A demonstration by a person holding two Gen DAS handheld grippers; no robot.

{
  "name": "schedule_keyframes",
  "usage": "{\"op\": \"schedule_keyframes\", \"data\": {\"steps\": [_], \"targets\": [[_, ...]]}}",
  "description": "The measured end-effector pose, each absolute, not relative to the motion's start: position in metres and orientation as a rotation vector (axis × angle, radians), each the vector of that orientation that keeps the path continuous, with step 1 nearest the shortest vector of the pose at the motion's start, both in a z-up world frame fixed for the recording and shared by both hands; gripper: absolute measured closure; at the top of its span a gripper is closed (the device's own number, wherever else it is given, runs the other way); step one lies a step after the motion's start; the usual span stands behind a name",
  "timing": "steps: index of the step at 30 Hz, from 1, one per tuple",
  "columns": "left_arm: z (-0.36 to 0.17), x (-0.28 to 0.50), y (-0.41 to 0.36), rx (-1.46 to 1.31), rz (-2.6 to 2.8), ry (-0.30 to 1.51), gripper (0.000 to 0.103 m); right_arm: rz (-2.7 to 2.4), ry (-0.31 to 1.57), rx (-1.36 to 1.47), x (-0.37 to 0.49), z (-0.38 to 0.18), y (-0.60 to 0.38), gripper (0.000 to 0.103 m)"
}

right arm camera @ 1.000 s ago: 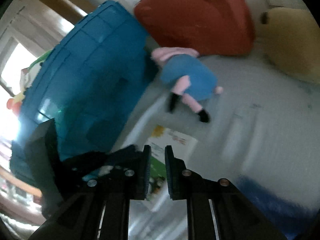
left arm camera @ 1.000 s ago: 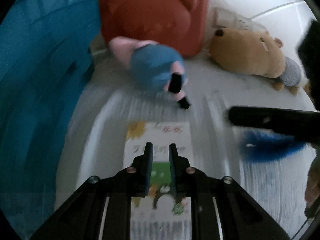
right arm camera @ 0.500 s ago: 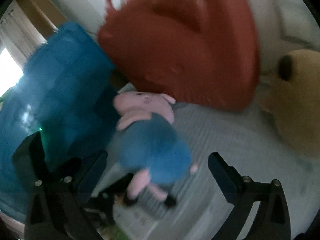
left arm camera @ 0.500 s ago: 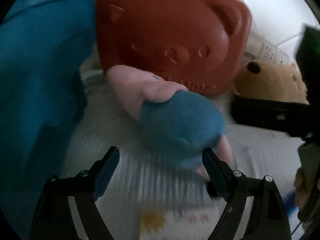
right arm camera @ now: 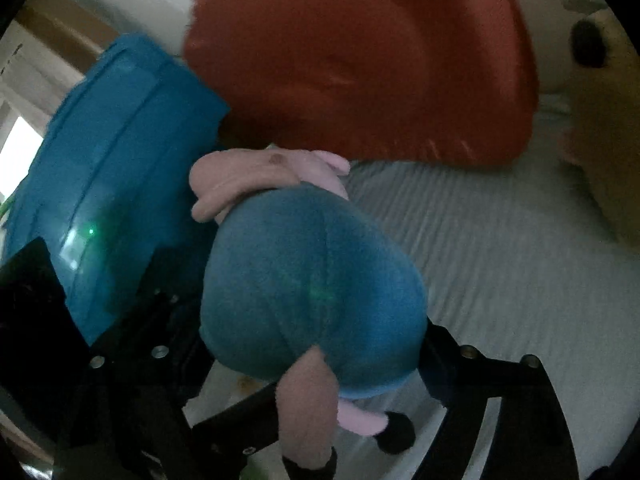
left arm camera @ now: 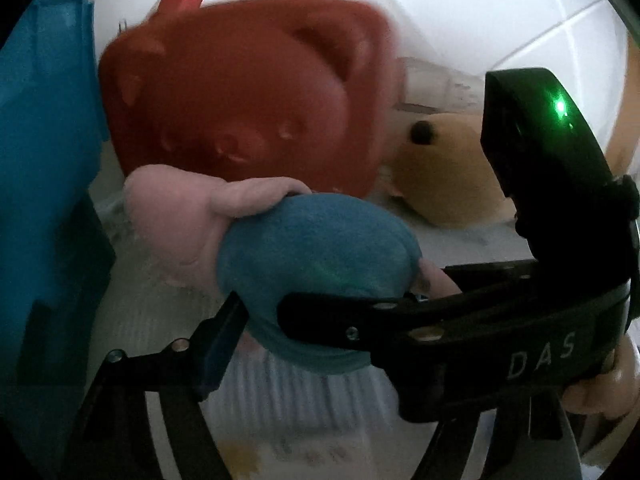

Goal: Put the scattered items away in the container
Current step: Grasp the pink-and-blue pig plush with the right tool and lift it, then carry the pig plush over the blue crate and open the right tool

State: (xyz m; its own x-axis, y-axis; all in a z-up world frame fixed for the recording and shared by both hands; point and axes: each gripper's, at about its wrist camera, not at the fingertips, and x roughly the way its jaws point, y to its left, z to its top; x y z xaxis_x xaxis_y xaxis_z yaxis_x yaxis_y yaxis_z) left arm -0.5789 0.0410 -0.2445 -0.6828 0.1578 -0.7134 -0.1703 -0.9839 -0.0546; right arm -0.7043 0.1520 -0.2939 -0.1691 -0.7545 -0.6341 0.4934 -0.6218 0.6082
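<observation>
left wrist view: "das" in white on right gripper; both grippers' jaws spread wide around blue-bodied pink plush, beside blue container; left gripper.

The plush pig hides, seemingly, the left hand-held gripper's right finger; the booklet is blurred.

A white tiled wall rises behind a striped grey sheet.
</observation>
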Motion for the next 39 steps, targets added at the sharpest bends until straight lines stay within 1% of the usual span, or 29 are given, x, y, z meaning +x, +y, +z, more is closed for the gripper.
{"op": "schedule_keyframes", "data": {"steps": [5, 9, 11, 14, 16, 18, 22, 25, 26, 27, 28, 30, 39], "targets": [[-0.219, -0.502, 0.072, -1.162, 2.665, 0.095, 0.026, -1.901, -0.333, 1.250, -0.633, -0.267, 0.199, 0.018], [-0.215, -0.441, 0.087, -1.208, 2.598, 0.126, 0.026, -1.924, -0.310, 1.296, -0.577, -0.266, 0.232, 0.018], [-0.220, -0.411, 0.095, -1.231, 2.562, 0.156, 0.026, -1.953, -0.265, 1.310, -0.553, -0.270, 0.244, 0.018], [-0.232, -0.386, 0.106, -1.302, 2.565, 0.267, 0.026, -2.044, -0.144, 1.347, -0.524, -0.280, 0.268, 0.017], [-0.248, -0.377, 0.100, -1.389, 2.570, 0.284, 0.026, -2.083, -0.090, 1.379, -0.516, -0.289, 0.277, 0.014], [-0.260, -0.375, 0.091, -1.455, 2.599, 0.271, 0.026, -2.116, -0.062, 1.383, -0.507, -0.295, 0.292, 0.008], [-0.263, -0.381, 0.078, -1.475, 2.638, 0.228, 0.026, -2.206, -0.003, 1.385, -0.487, -0.298, 0.322, 0.000], [-0.255, -0.391, 0.080, -1.428, 2.641, 0.240, 0.026, -2.253, -0.051, 1.386, -0.472, -0.294, 0.347, 0.000], [-0.253, -0.395, 0.082, -1.410, 2.630, 0.246, 0.023, -2.269, -0.064, 1.390, -0.467, -0.293, 0.355, 0.000], [-0.253, -0.397, 0.085, -1.399, 2.620, 0.277, 0.018, -2.277, -0.070, 1.401, -0.462, -0.291, 0.362, 0.000], [-0.254, -0.400, 0.089, -1.388, 2.609, 0.308, 0.017, -2.285, -0.072, 1.410, -0.456, -0.290, 0.362, 0.000], [-0.257, -0.405, 0.094, -1.360, 2.584, 0.333, 0.017, -2.298, -0.055, 1.415, -0.443, -0.292, 0.342, 0.000], [-0.270, -0.427, 0.112, -1.213, 2.463, 0.331, 0.016, -2.313, 0.070, 1.352, -0.449, -0.313, 0.307, 0.000]]}}
